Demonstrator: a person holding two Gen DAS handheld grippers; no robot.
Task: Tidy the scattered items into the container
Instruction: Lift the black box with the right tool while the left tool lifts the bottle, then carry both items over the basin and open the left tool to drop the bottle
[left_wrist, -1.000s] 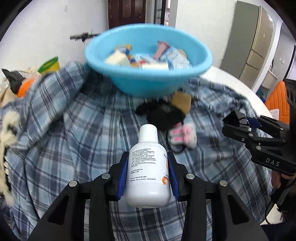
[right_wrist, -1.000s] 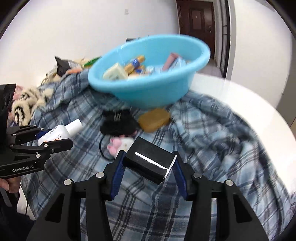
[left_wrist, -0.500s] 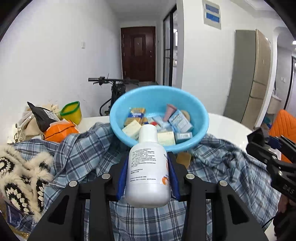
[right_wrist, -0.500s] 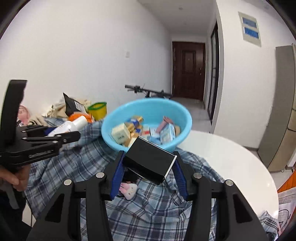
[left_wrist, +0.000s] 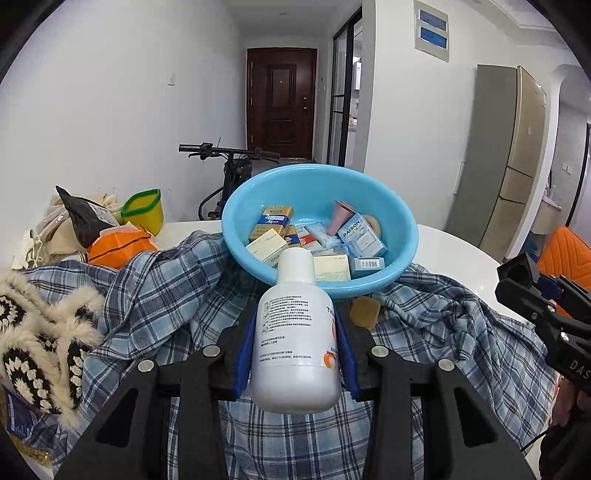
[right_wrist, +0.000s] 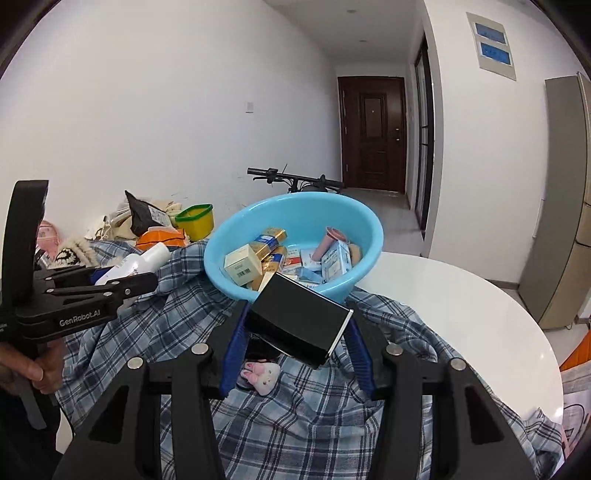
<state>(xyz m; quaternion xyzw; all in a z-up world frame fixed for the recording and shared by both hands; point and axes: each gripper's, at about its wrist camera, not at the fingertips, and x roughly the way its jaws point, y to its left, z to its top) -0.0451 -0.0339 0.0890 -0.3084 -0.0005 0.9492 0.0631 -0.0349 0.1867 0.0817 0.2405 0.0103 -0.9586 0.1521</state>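
Note:
My left gripper is shut on a white bottle and holds it in the air in front of the blue basin, which holds several small boxes. My right gripper is shut on a black box, held tilted in front of the same basin. The left gripper and its bottle show at the left of the right wrist view. The right gripper shows at the right edge of the left wrist view. A pink plush toy and a brown soap-like piece lie on the cloth.
A blue plaid cloth covers the white round table. A fuzzy crocheted item, an orange bag, a black pouch and a yellow cup lie at the left. A bicycle stands behind.
Both grippers have risen with their objects and now look at the basin from higher up. In the last half second they have hardly moved.

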